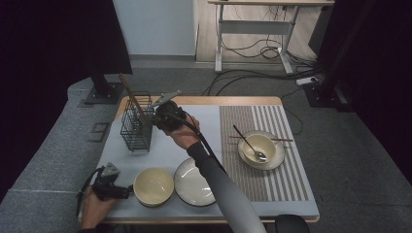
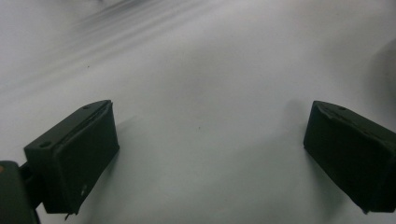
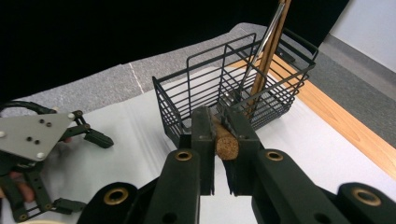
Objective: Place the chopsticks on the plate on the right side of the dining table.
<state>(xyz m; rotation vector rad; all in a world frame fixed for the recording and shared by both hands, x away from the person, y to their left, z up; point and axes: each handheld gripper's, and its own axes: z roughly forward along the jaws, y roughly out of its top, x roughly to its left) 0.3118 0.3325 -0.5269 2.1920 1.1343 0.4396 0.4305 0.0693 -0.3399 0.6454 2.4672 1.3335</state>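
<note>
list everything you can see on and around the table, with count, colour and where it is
wire basket: one, black, far left of the table, utensils standing in it
wooden-handled utensil: one, brown, handle end clamped in the right gripper, over the basket
empty bowl: one, cream, near edge, left of the plate
plate: one, pale with a dark rim, near edge, centre
bowl with spoon: one, cream, on the striped mat, a spoon resting in it
chopsticks: brown, lying across that bowl's far rim; count unclear
striped mat: one, brown and white, right half
table cover: one, pale grey, left half
desk: one, pale, background
left gripper: black, open, beside the empty bowl
right gripper: black, shut on the utensil handle
</note>
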